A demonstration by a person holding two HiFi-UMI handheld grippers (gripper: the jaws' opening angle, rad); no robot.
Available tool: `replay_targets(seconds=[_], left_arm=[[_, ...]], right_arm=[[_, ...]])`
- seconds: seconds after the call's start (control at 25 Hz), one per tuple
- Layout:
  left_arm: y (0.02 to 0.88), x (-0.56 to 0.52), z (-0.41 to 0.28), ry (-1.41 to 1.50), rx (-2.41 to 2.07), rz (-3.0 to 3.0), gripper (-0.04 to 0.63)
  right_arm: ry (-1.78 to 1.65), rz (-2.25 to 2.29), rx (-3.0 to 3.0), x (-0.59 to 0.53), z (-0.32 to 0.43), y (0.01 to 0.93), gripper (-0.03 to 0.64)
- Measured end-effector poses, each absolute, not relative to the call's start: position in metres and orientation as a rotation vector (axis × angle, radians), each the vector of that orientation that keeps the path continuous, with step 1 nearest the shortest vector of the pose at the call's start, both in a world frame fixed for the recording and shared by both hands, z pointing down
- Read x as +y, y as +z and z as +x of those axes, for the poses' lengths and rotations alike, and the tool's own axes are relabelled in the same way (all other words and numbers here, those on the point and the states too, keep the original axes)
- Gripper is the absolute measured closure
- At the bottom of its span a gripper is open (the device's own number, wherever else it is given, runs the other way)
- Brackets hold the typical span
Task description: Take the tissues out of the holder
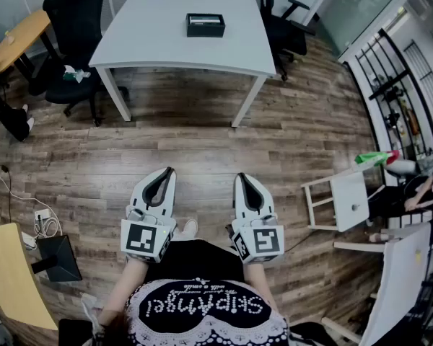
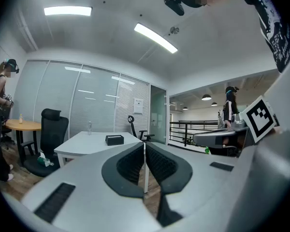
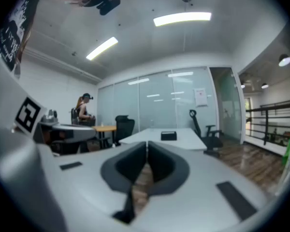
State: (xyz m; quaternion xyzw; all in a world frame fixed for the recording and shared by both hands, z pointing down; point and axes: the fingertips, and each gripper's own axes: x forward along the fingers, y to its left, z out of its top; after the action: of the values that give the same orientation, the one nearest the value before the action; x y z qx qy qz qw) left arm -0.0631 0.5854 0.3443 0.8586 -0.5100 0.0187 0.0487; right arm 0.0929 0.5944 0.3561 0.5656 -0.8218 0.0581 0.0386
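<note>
low in the frame, the left tongs (image 1: pixel 166 171) and right tongs (image 1: pixel 241 176) were both clenched on nothing, side by side above the wood floor (image 1: pixel 202 150). at the top, the black tissue holder (image 1: pixel 206 24) sat on the white table (image 1: pixel 159 34), well apart from both.

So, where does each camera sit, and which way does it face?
Head view: on the person's head, looking steeply down; shows left gripper, right gripper, shirt.
Left gripper view: on the left gripper, looking level along its shut jaws.
Right gripper view: same on the right gripper, jaws shut.
Shared: white table with black holder.
</note>
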Motion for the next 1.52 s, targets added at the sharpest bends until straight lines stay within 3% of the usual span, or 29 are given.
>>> replay_targets(seconds=[0.88, 1.52], left_arm=[[0.335, 0.582, -0.063, -0.020, -1.541, 2.617, 0.557], [0.334, 0.454, -0.099, -0.033, -1.529, 2.597, 0.558]], right_arm=[[0.143, 1.775, -2.608, 0.594, 0.090, 0.344, 0.581], [0.203, 1.793, -2.561, 0.467, 0.054, 0.351, 0.581]])
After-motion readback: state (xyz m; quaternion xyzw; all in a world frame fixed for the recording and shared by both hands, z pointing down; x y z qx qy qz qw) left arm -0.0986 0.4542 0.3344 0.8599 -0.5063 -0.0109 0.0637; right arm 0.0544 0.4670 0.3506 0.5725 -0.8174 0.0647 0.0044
